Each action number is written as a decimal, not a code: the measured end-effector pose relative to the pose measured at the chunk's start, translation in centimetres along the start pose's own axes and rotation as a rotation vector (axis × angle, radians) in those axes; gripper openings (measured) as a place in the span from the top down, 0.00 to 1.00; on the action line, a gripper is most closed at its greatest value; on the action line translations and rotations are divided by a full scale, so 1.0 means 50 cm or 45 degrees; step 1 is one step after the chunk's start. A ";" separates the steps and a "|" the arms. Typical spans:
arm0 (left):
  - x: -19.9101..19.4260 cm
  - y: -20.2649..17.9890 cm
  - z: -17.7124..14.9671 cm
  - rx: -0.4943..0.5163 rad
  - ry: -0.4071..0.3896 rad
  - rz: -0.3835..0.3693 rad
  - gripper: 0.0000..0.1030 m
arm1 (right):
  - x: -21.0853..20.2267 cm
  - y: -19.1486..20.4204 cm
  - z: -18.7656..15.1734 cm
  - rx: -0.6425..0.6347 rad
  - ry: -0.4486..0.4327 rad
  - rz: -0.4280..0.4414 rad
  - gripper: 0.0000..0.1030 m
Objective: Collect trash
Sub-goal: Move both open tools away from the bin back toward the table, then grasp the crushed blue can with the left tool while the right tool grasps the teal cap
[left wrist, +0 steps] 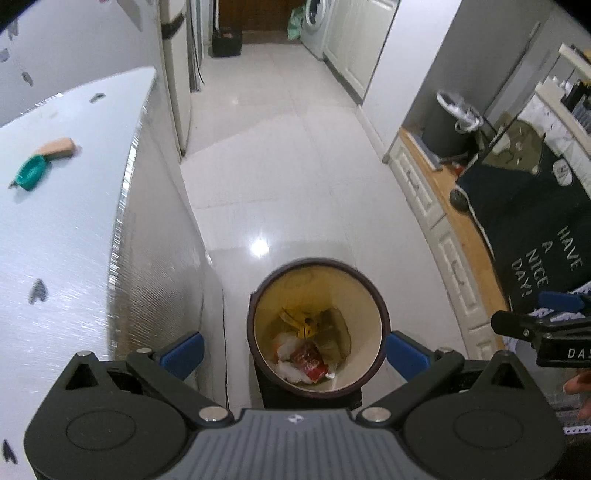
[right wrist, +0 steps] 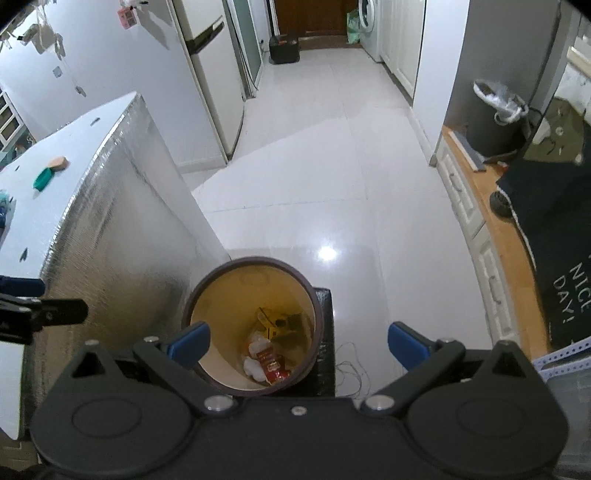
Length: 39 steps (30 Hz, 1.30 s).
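Both claws, left (left wrist: 293,350) & right (right wrist: 299,341), spread wide, empty, over 1 bin (left wrist: 384,317)

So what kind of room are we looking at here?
Probably a home kitchen or utility area: a white front-loading washing machine down the tiled passage, a tall cream fridge, and a round brown-rimmed waste bin holding wrappers.

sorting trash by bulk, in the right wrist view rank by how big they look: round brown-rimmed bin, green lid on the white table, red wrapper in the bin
1. Round brown-rimmed bin, clearly largest.
2. Red wrapper and green lid: alike; the lid is farther off, so unranked.
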State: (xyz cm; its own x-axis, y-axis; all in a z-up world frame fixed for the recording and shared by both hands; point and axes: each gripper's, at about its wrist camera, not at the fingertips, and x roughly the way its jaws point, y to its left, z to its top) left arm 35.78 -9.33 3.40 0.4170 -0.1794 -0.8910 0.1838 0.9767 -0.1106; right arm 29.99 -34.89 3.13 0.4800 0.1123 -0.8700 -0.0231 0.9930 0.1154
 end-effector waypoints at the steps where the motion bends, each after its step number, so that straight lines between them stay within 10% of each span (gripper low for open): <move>1: -0.016 0.004 0.002 -0.003 -0.021 0.005 0.00 | -0.010 0.005 0.004 -0.008 -0.010 -0.003 0.00; 24: -0.335 0.337 -0.034 -0.351 -0.449 0.272 0.00 | -0.108 0.362 0.165 -0.330 -0.307 0.238 0.00; 34: -0.363 0.548 -0.051 -0.529 -0.535 0.380 0.00 | -0.069 0.552 0.220 -0.447 -0.366 0.335 0.00; 39: -0.333 0.677 -0.040 -0.613 -0.580 0.270 0.00 | -0.032 0.623 0.242 -0.486 -0.336 0.390 0.00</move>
State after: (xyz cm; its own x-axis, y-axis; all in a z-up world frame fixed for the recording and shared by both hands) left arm 33.27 26.97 13.59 0.7516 0.0928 -0.6531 -0.3147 0.9206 -0.2314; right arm 39.12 -4.59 13.94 0.6037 0.4340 -0.6688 -0.4885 0.8643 0.1199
